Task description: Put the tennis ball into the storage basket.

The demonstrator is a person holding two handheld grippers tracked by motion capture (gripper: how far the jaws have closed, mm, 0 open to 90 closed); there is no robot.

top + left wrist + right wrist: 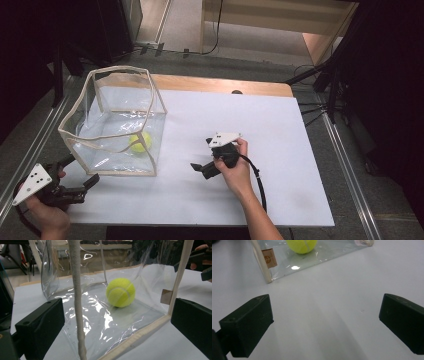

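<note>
A fuzzy yellow-green tennis ball (pixel 140 143) sits on the floor of a clear soft-plastic box-shaped bag with cream fabric-trimmed edges (pixel 150 102), which stands open-topped on the white-covered worktop (pixel 280 150), towards 10 o'clock from the worktop's middle. The left claw (pixel 82 172) waits just off the bag's near-left corner, at about 8 o'clock from the ball, its jaws spread wide and holding nothing; in the left gripper view they straddle the bag's near vertical cream seam (pixel 76 300), with the ball beyond the film. The right claw (pixel 196 168) rests low on the worktop at roughly 4 o'clock from the bag, well apart from it, also wide open and empty. The likely risk is that the flimsy bag buckles or slides: if the left claw pinches slack film rather than the stiffer trim, the wall may fold, the bag tip, and the ball roll off. Reaching in from above without steadying the rim could collapse the opening.
</note>
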